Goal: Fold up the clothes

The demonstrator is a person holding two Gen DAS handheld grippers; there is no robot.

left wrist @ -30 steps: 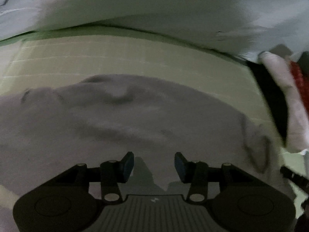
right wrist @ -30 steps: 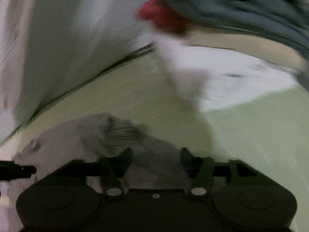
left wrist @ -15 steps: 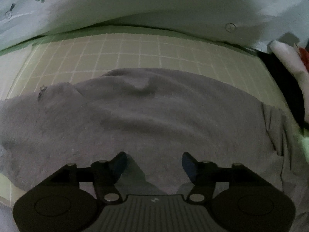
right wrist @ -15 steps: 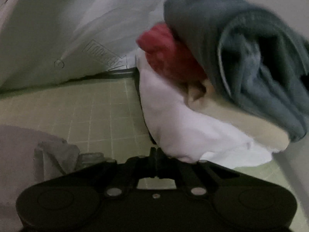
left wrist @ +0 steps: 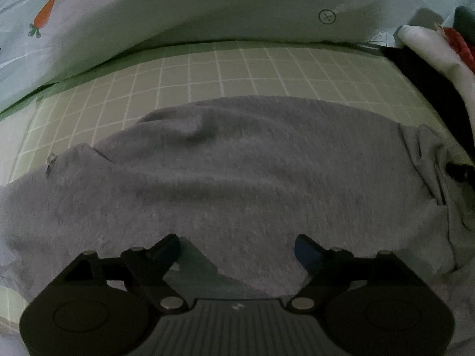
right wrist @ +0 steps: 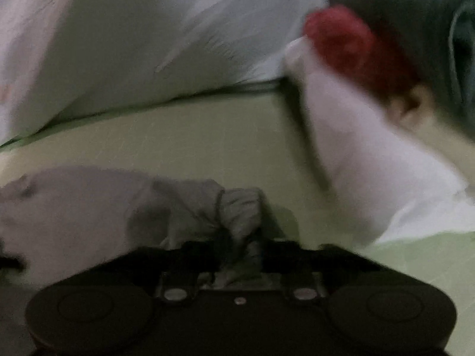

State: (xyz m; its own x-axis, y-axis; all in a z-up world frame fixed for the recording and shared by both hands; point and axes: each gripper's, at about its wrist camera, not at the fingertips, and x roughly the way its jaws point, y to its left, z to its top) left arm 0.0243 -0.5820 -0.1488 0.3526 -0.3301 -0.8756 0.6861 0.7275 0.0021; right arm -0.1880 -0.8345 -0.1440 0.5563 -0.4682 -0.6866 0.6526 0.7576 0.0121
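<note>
A grey garment point(left wrist: 237, 172) lies spread on a green gridded mat point(left wrist: 237, 71). My left gripper point(left wrist: 237, 247) is open just above the garment's near part, holding nothing. In the right wrist view, which is blurred, my right gripper point(right wrist: 240, 246) sits at the bunched right edge of the grey garment point(right wrist: 207, 204), with cloth between its fingers. The tip of the right gripper point(left wrist: 458, 172) shows at the garment's right edge in the left wrist view.
A pile of clothes stands at the right of the mat: white point(right wrist: 356, 154), red point(right wrist: 347, 41) and dark teal point(right wrist: 415, 14) pieces. A pale sheet with a carrot print point(left wrist: 41, 16) rises behind the mat.
My left gripper opened wider and drew back over the garment. My right gripper swung toward the pile, shut, then came back to the garment's bunched right edge with cloth between its fingers.
</note>
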